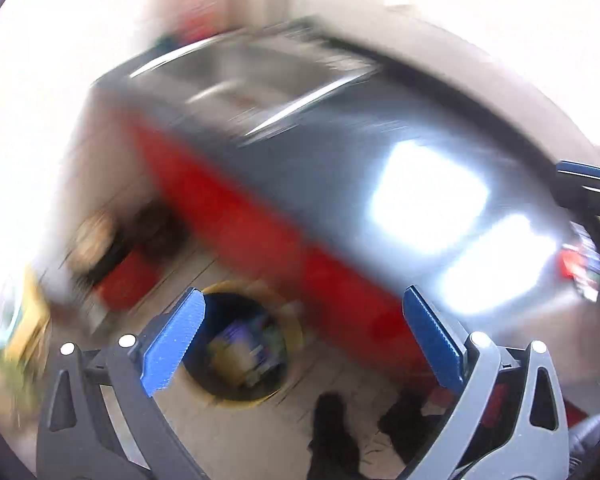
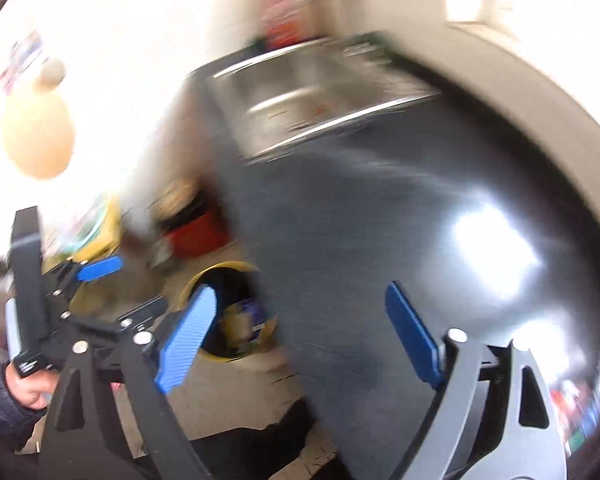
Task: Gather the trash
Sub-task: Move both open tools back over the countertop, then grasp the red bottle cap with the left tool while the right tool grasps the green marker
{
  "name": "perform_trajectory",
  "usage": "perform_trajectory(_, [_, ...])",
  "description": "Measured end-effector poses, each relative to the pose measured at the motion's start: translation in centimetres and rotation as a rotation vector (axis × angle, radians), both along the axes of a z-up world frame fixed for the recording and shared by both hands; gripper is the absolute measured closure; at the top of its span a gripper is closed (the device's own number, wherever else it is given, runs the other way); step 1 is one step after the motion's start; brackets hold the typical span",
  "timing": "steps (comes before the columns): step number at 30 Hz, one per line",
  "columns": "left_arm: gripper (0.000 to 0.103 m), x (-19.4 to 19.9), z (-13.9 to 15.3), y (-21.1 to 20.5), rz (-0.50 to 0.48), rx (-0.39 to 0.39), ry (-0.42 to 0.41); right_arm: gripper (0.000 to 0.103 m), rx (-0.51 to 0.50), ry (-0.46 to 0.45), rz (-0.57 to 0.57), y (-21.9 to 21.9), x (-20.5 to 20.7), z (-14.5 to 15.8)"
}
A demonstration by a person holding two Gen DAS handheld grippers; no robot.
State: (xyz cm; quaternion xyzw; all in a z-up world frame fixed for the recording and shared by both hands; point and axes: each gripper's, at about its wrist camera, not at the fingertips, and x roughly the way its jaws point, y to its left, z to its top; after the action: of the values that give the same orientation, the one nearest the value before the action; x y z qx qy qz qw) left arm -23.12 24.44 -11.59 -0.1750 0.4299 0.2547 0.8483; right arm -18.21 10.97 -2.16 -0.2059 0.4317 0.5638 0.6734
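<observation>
Floor: yellow-rimmed bin (image 1: 244, 340) holds blurred trash; steel sink (image 2: 320, 96).

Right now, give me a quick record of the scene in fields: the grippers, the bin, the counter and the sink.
left gripper: open, holds nothing
right gripper: open, holds nothing
trash bin: yellow rim, on the floor beside the counter, blurred items inside
counter: dark top with window glare, red front
sink: steel, set into the far end of the counter
image quality: heavy motion blur in both views
</observation>
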Motion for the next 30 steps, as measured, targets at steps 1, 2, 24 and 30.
perform_trajectory(1, [0.007, 1.8, 0.4, -0.9, -0.058, 0.006, -0.011, 0.015, 0.005, -0.012, -0.062, -1.8, 1.7, 0.6])
perform_trajectory(2, [0.007, 4.1, 0.8, -2.2, -0.13, 0.015, -0.017, 0.015, 0.007, -0.043, -0.162, -4.5, 3.8, 1.4])
perform_trajectory(24, [0.007, 22.5, 1.9, -27.3, -0.898, 0.095, 0.03, 0.017, -0.071, -0.041, -0.918, -32.4, 14.8, -1.2])
perform_trajectory(30, [0.007, 25.3, -1.3, -28.5, -0.887, 0.085, 0.071, 0.024, -0.157, -0.001, -0.936, -32.0, 18.3, -6.6])
